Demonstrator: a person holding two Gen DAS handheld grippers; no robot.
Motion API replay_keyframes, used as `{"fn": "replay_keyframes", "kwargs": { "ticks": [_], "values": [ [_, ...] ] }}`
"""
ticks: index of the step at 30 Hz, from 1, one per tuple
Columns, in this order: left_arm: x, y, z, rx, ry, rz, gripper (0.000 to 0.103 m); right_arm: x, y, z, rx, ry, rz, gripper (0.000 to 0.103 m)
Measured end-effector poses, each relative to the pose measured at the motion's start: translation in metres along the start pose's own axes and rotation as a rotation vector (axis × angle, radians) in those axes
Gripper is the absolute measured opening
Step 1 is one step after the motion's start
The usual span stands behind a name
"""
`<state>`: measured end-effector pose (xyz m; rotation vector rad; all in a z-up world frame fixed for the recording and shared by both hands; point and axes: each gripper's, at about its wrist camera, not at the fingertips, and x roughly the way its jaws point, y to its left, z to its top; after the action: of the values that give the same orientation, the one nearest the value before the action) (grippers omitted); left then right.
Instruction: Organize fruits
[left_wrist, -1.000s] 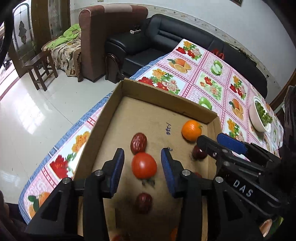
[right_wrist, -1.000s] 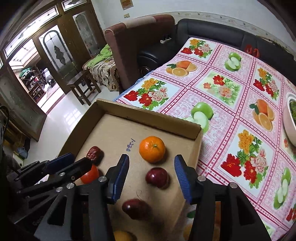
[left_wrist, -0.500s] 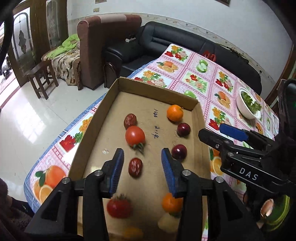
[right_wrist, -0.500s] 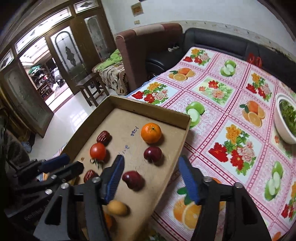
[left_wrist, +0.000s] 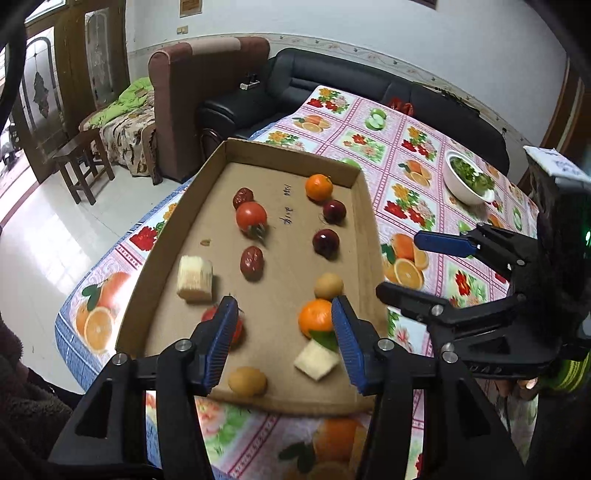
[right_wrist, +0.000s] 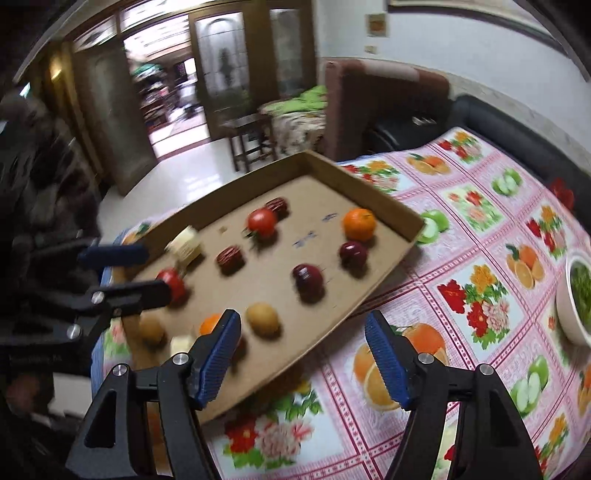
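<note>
Left wrist view: left claw (left_wrist: 282, 341) was spread wide, pinching nothing, hovering over the near edge of the cardboard tray (left_wrist: 364, 206). The tray sat on the bench (left_wrist: 399, 155), toward its left edge, on a fruit-print cloth. In the tray, left column from far to near: jujube (left_wrist: 243, 197), tomato (left_wrist: 251, 216), second jujube (left_wrist: 252, 261), pale sugarcane chunk (left_wrist: 195, 277), another tomato (left_wrist: 236, 326) partly hidden behind the left finger. Right column: tangerine (left_wrist: 318, 187) near the far right corner, two dark plums (left_wrist: 334, 212) (left_wrist: 326, 242), brown longan (left_wrist: 328, 285), second tangerine (left_wrist: 316, 318) just beside the right finger, white chunk (left_wrist: 316, 359), second longan (left_wrist: 247, 381) by the near edge. The right claw (left_wrist: 421, 264) stood spread over the tray's right edge. A white bowl of greens (left_wrist: 466, 179) sat far right on the bench.

Right wrist view, blurred: right claw (right_wrist: 303, 352) was spread and held nothing, above the tray's near right edge and the cloth. The left claw (right_wrist: 140, 271) showed at left, fingers apart, over the tray.
</note>
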<state>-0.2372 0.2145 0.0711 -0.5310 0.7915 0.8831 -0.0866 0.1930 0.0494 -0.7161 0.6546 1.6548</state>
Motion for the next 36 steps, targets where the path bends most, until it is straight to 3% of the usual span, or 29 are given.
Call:
{"fn": "replay_keyframes", "kwargs": {
  "ticks": [11, 28, 36],
  "values": [
    [-0.019, -0.02, -0.033, 0.07, 0.0, 0.001, 0.056, -0.017, 0.033, -0.031, -0.222, 0.015, 0.008, 0.071],
    [-0.035, -0.014, -0.067, 0.101, -0.009, 0.056, 0.057, -0.025, 0.048, -0.05, -0.357, 0.001, 0.05, 0.071],
    [-0.035, -0.01, -0.073, 0.096, -0.004, 0.051, 0.057, -0.024, 0.049, -0.048, -0.345, -0.002, 0.051, 0.071]
  ]
}}
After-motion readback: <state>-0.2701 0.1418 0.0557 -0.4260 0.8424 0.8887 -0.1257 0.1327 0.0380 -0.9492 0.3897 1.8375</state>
